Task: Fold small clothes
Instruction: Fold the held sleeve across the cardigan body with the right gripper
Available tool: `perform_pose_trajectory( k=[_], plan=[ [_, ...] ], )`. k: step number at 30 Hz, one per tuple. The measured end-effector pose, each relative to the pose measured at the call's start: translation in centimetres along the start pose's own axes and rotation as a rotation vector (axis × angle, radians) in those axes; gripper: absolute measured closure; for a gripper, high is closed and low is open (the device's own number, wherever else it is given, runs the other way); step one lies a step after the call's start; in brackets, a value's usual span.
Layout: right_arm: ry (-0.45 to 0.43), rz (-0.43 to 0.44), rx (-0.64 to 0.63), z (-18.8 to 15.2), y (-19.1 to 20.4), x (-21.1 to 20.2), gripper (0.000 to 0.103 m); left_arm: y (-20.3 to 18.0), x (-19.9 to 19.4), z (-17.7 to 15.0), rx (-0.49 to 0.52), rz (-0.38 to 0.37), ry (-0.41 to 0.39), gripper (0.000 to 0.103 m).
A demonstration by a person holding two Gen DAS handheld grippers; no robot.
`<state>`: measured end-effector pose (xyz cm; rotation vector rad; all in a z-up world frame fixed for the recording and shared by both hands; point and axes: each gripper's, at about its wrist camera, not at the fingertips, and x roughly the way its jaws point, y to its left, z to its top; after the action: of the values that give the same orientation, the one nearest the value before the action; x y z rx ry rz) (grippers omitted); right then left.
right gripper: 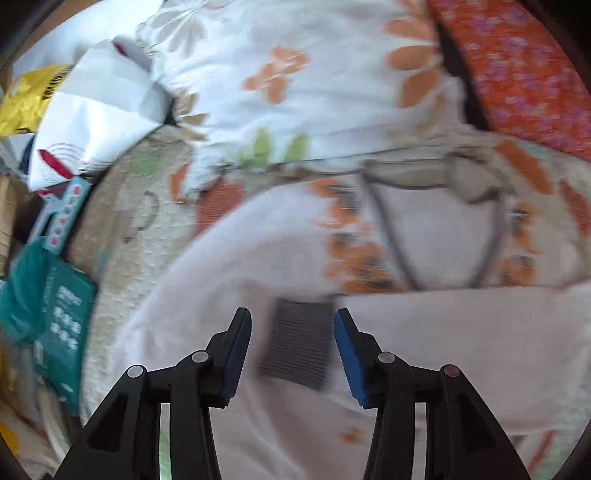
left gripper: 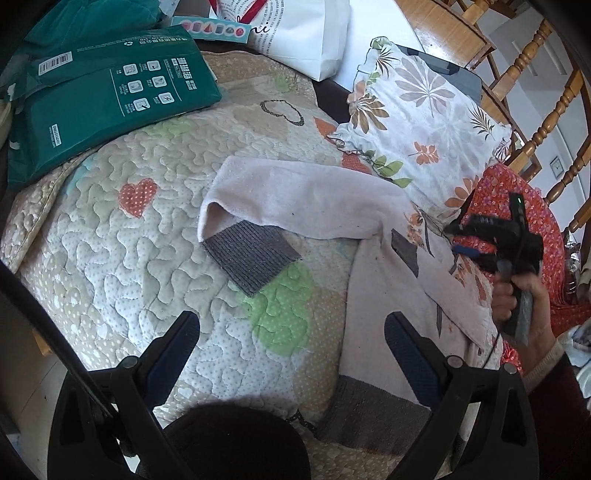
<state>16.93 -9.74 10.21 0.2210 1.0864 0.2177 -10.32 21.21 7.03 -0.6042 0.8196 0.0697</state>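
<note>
the small pink garment [left gripper: 369, 280] with grey ribbed trim lies spread on the quilted cover [left gripper: 122, 258], its body towards the right and one sleeve [left gripper: 295, 199] laid across to the left, ending in a grey cuff [left gripper: 251, 254]. a second grey cuff [right gripper: 295, 343] lies on the body, and the grey hem band [left gripper: 369, 417] sits at the near edge. the left gripper [left gripper: 291, 354] hovers above the quilt beside the hem, jaws wide apart and holding nothing, its right finger over the garment's edge; judged to be placed to take the hem or side. the right gripper [right gripper: 291, 354] is over the garment with jaws apart, the second cuff lying between the fingers; contact cannot be confirmed, as this view is blurred. judged to be lined up on that cuff to reposition the sleeve. surrounding items: floral pillow [left gripper: 424, 118] just beyond the garment, green package [left gripper: 110, 92] at the far left, white paper bag [left gripper: 306, 33] behind, red floral cloth [left gripper: 517, 221] at the right. folding appears at an early stage, with the body still unfolded.
</note>
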Motion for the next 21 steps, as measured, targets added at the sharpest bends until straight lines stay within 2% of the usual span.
perform_pose_trajectory(
  k=[4, 11, 15, 21],
  plan=[
    [0.013, -0.046, 0.027, -3.6, -4.6, -2.1, 0.052, -1.1, -0.2, -0.4, 0.036, 0.001, -0.007, 0.003],
    [-0.004, -0.056, 0.143, -13.0, -13.9, -8.4, 0.052, -3.8, 0.7, -2.0, 0.118, 0.003, 0.04, 0.003],
    [-0.059, -0.067, 0.239, -17.6, -18.3, -11.9, 0.052, -6.0, 1.3, -3.0, 0.154, -0.02, 0.079, 0.003],
    [-0.157, -0.091, 0.29, -21.2, -22.4, -15.9, 0.048, -8.8, 2.4, -4.4, 0.187, -0.011, 0.135, 0.003]
  ],
)
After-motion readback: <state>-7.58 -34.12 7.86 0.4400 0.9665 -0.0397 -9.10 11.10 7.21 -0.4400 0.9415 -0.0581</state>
